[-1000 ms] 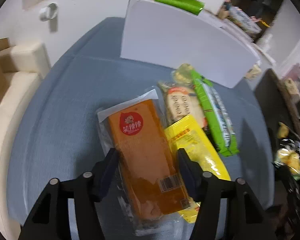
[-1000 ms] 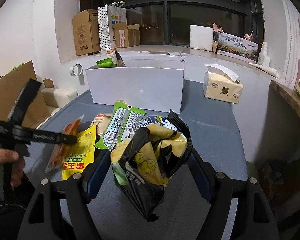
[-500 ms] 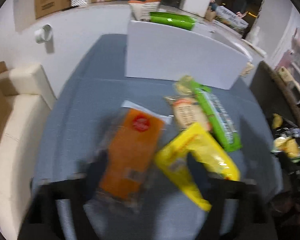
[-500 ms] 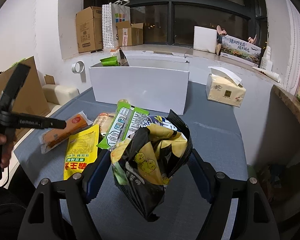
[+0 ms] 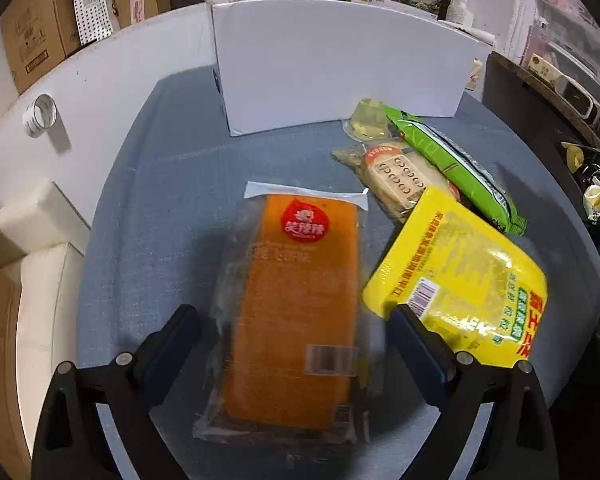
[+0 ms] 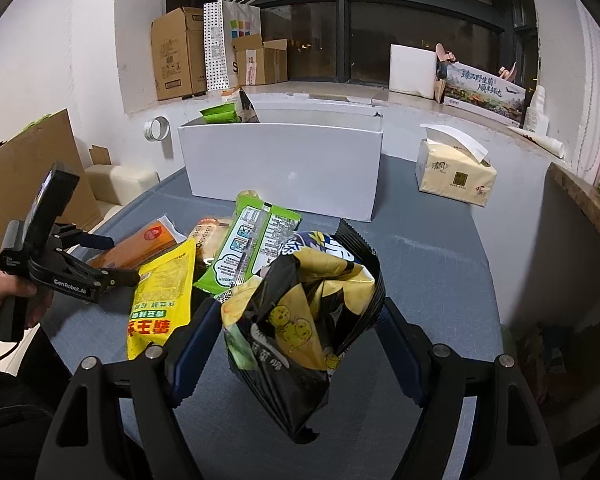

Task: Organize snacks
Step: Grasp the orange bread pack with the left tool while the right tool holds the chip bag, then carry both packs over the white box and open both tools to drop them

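An orange snack pack in clear wrap lies flat on the blue-grey table. My left gripper is open, one finger on each side of the pack's near half; it also shows in the right wrist view. A yellow pack, a biscuit pack and a green pack lie to its right. My right gripper is shut on a black and yellow chip bag, held above the table. A white box holding snacks stands behind the pile.
A tissue box stands on the table to the right of the white box. Cardboard boxes line the windowsill. A cream sofa lies left of the table. A tape roll hangs on the wall.
My left gripper opened wider and let the orange pack go; the pack now lies flat between its fingers, straighter than before. The right gripper and chip bag have barely moved.
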`<action>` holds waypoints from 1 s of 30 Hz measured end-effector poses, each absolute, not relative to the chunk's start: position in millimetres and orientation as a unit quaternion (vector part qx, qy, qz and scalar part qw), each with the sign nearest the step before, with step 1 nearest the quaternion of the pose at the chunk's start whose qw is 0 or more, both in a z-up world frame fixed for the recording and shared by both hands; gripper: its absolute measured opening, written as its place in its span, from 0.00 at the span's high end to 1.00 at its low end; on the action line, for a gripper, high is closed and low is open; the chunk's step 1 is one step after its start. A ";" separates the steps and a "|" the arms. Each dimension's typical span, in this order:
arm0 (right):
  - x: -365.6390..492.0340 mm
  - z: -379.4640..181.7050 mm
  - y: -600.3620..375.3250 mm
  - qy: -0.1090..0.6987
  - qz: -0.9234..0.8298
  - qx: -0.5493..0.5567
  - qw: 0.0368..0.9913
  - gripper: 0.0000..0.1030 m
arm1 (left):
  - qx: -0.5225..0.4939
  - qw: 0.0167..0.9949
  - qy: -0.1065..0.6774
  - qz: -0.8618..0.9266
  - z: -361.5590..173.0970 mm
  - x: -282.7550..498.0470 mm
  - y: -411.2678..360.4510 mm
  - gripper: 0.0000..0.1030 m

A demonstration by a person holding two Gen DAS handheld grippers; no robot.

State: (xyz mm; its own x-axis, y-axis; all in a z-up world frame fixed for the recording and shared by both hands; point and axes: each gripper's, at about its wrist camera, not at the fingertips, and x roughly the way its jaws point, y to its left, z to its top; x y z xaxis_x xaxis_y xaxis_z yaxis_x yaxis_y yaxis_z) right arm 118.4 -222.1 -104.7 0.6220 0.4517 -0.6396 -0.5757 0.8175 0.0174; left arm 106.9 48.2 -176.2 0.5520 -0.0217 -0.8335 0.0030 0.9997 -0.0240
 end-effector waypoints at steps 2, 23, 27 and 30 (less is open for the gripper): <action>118.6 -105.8 -220.4 0.329 0.287 -0.097 0.895 0.20 | -0.006 0.885 0.466 -0.006 -175.2 105.5 51.7 0.12; 137.7 -66.5 -212.3 0.304 0.308 -0.073 0.899 0.20 | -0.026 0.945 0.321 -0.056 -48.8 100.6 43.1 0.42; 169.8 -33.2 -202.0 0.283 0.312 -0.066 0.905 0.20 | -0.021 0.953 0.295 -0.071 -13.8 136.7 35.7 0.42; 205.2 -12.8 -192.3 0.284 0.322 -0.046 0.902 0.20 | -0.022 0.955 0.286 -0.077 7.4 172.5 32.4 0.42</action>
State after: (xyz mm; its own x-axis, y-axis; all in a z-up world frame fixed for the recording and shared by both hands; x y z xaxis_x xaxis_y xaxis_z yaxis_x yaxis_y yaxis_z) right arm 205.2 -192.3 -12.8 0.6314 0.5545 -0.5421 -0.6070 0.7885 0.0996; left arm 172.5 32.4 7.4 0.8244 -0.1607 -0.5427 0.1352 0.9870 -0.0868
